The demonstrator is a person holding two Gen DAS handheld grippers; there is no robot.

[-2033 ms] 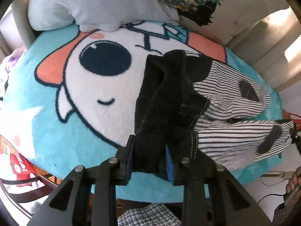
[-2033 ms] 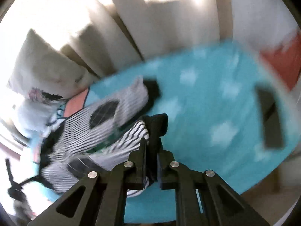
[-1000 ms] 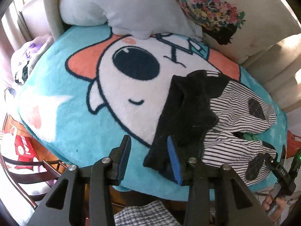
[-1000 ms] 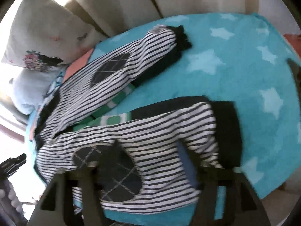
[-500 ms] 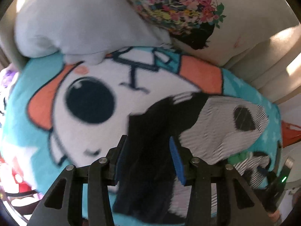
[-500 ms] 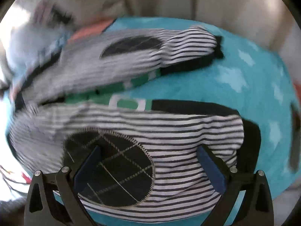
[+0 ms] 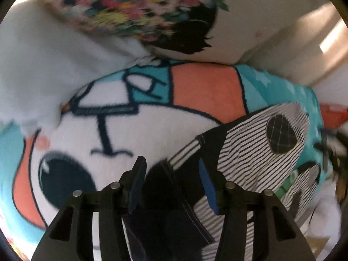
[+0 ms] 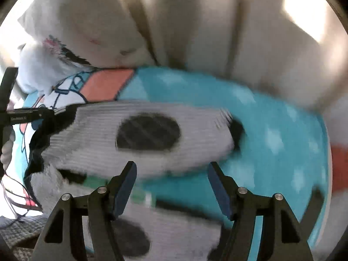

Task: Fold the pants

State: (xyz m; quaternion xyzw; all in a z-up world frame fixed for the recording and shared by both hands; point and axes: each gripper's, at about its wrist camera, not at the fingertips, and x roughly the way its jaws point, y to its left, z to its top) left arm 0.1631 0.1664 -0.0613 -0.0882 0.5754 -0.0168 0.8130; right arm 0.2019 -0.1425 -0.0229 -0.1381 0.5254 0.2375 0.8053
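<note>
The pants (image 7: 250, 161) are black-and-white striped with dark oval knee patches and a black waistband, lying spread on a cartoon blanket (image 7: 204, 95). My left gripper (image 7: 171, 182) is open, its jaws hovering over the black waistband (image 7: 165, 195). In the right wrist view the far leg (image 8: 152, 134) lies across the middle and the near leg (image 8: 174, 228) runs under my right gripper (image 8: 171, 187), which is open and empty just above the cloth. The left gripper's body (image 8: 24, 115) shows at the far left.
A white plush pillow (image 7: 47, 65) and a flowered cushion (image 7: 152, 10) lean at the back of the blanket. Beige sofa backrest cushions (image 8: 217, 32) rise behind. A red object (image 8: 339, 165) sits past the blanket's right edge.
Both grippers let go of the pants and opened. The left gripper moved forward over the waistband toward the far leg. The right gripper swung forward over the near leg toward the far one.
</note>
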